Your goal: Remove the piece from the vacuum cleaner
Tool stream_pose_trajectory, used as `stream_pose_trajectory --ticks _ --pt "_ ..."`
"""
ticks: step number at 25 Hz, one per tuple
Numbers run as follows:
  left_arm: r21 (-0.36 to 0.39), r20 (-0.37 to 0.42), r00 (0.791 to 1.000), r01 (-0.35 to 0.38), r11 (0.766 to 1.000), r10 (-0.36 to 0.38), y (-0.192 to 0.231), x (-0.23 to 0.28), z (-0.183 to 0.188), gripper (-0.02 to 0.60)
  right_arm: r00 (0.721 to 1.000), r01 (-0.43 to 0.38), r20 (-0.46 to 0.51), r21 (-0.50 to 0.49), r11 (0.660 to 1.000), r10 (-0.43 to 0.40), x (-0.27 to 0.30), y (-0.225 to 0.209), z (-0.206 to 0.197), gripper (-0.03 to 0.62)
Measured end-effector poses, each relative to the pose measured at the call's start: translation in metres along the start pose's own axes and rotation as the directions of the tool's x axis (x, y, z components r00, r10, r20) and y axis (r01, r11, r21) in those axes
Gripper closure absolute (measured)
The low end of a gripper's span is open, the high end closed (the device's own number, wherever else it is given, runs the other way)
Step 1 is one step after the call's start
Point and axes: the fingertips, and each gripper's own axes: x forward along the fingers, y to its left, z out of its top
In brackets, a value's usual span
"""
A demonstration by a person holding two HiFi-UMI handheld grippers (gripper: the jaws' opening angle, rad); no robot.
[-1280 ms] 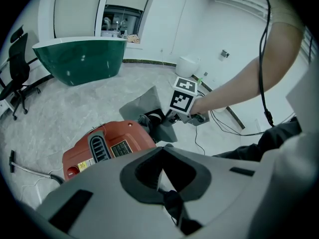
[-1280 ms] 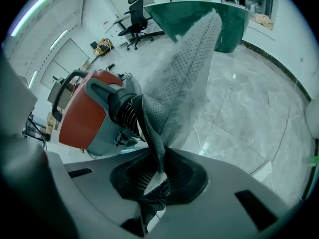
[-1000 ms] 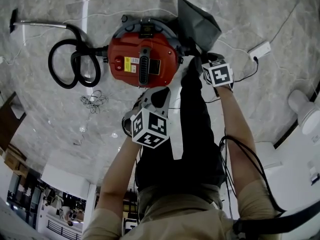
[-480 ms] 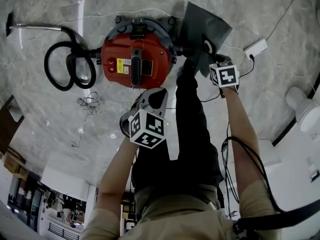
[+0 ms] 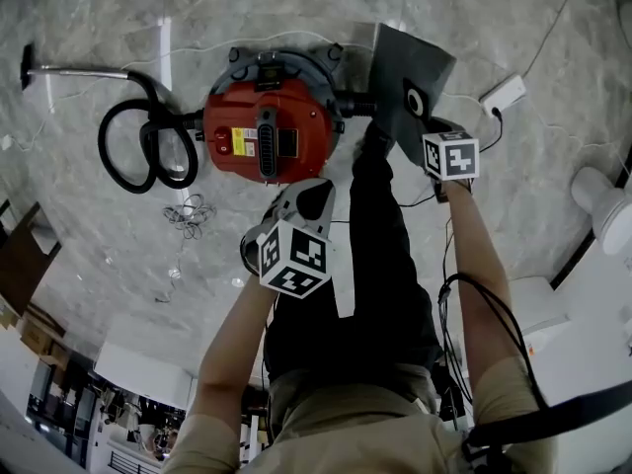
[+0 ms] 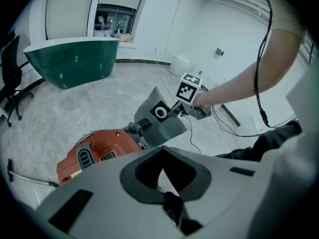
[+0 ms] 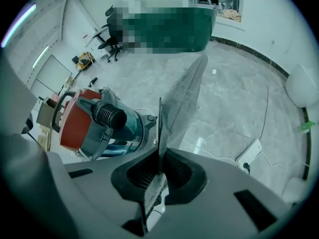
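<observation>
Clamping the grey dust bag [image 5: 410, 67] by its card edge, right gripper [image 5: 427, 126] holds it upper right of frame, just beside the red vacuum cleaner [image 5: 269, 126]. Left gripper [image 5: 296, 200] hangs closed, empty, below the vacuum. Coiled hose [image 5: 138, 146] at left. Power strip [image 5: 504, 92] at right. Black trouser leg [image 5: 380, 245] lies between the grippers.

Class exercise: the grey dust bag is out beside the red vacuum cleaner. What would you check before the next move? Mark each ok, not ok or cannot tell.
1. Right gripper shut on the dust bag at its edge: ok.
2. Bag's collar hole off the ribbed inlet: ok.
3. Left gripper holding nothing, free to help: ok.
4. Vacuum cleaner upright on the floor: ok.
5. Bag not leaking dust: cannot tell.
</observation>
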Motion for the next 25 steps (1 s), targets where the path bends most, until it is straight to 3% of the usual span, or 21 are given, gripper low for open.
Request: stream_pose_trajectory --ticks 8,15,25 --pt "0.050 0.048 0.999 0.013 0.999 -0.015 -0.011 -0.036 0.020 0.586 0.994 -0.028 0.105 0.209 0.977 0.006 -0.040 0.000 0.002 0.569" --pt "0.086 0.061 0.998 -0.029 0.996 0.024 -0.005 -0.084 0.022 0.586 0.984 -0.059 0.175 0.273 0.960 0.011 -0.086 0.019 0.016 0.568" --pt "0.156 0.154 0.986 -0.094 0.983 0.069 -0.018 -0.179 0.062 0.586 0.963 -0.102 0.268 0.333 0.938 0.010 -0.196 0.064 0.029 0.569"
